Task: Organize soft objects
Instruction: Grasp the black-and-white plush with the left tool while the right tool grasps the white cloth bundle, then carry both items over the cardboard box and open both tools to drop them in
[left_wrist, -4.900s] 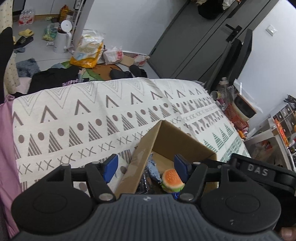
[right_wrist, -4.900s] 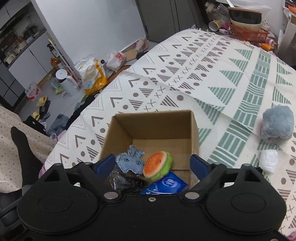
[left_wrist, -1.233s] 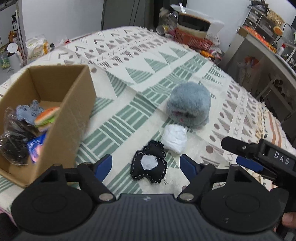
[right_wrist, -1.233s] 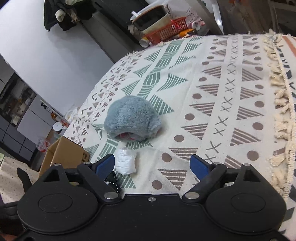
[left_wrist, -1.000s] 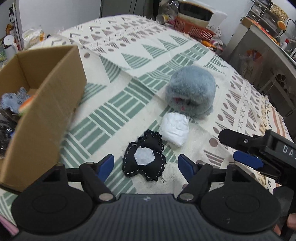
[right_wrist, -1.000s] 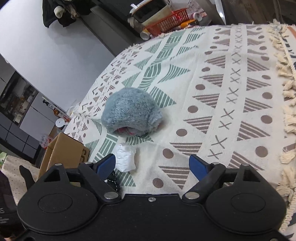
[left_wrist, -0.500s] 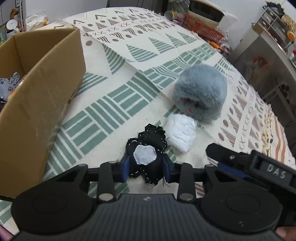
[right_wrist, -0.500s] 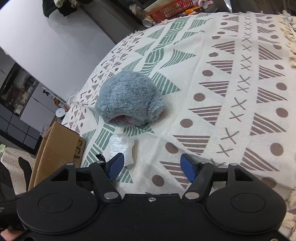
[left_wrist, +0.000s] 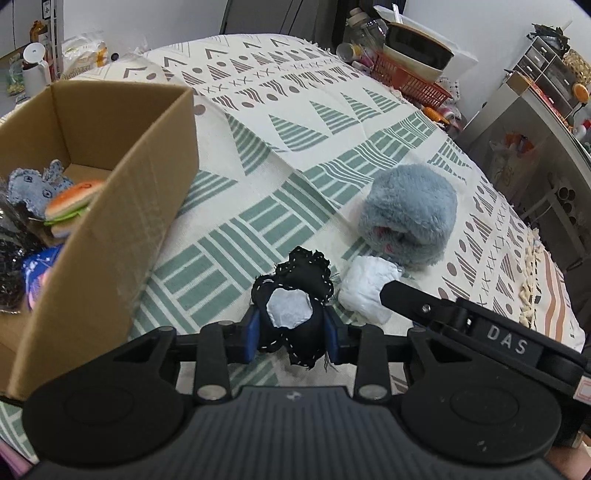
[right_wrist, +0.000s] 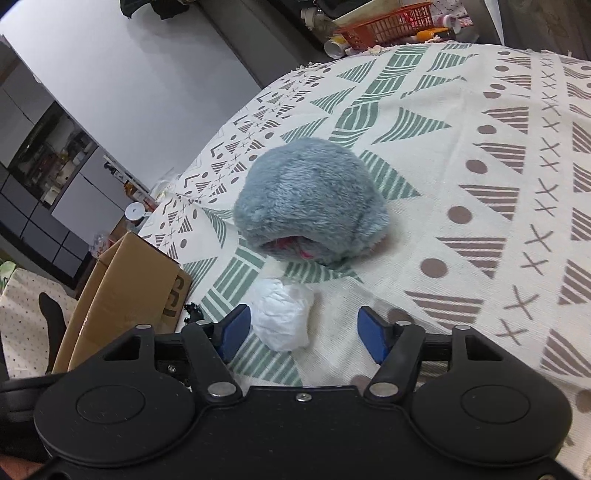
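Left gripper (left_wrist: 291, 334) clenched on black fabric toy (left_wrist: 295, 295); right gripper (right_wrist: 304, 334) spread, white wad (right_wrist: 282, 317) between its fingers. Risk: limp toy snagging on cardboard box (left_wrist: 147, 192) to its left.

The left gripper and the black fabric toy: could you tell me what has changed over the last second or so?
The left gripper closed from open onto the black fabric toy. The right gripper narrowed around the white wad, not yet gripping. The grey plush and cardboard box stayed put.
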